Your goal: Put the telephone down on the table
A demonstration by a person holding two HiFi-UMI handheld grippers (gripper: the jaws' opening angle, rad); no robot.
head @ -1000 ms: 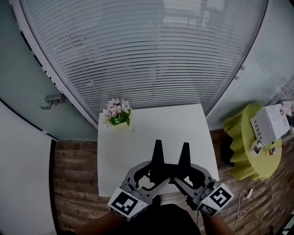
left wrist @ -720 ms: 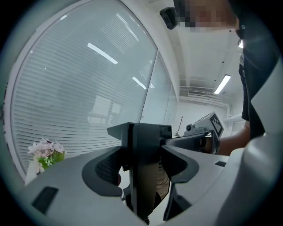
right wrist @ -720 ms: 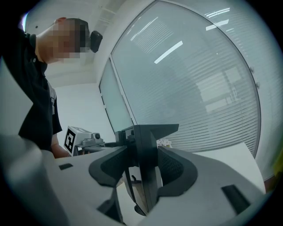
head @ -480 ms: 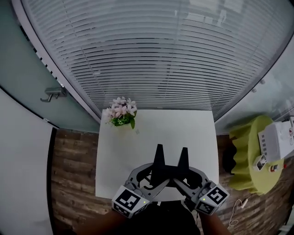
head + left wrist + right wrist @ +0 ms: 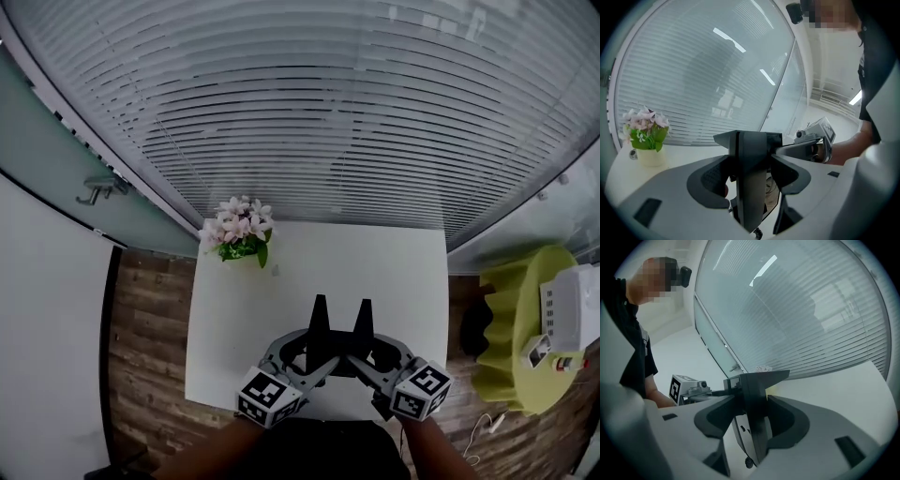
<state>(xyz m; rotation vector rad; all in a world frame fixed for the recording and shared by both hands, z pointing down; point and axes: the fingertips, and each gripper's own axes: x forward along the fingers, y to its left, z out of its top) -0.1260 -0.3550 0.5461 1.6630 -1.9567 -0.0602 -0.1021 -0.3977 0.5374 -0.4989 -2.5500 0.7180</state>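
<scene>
No telephone shows between either gripper's jaws. My left gripper and right gripper hang side by side over the near edge of the white table, black jaws pointing away from me. Both are shut with nothing in them. In the left gripper view the left gripper shows as one closed black piece, with the right gripper's body beside it. The right gripper looks the same in its own view. A white boxy device, possibly the telephone, lies on the green side table at the right.
A pot of pink flowers stands at the table's far left corner. Behind the table runs a glass wall with blinds and a door handle. Brown wooden floor lies to both sides, with a white cable on it.
Both shut grippers have kept their pose and drawn slightly nearer to my body. My view has shifted, so the green side table has slid toward the right edge.
</scene>
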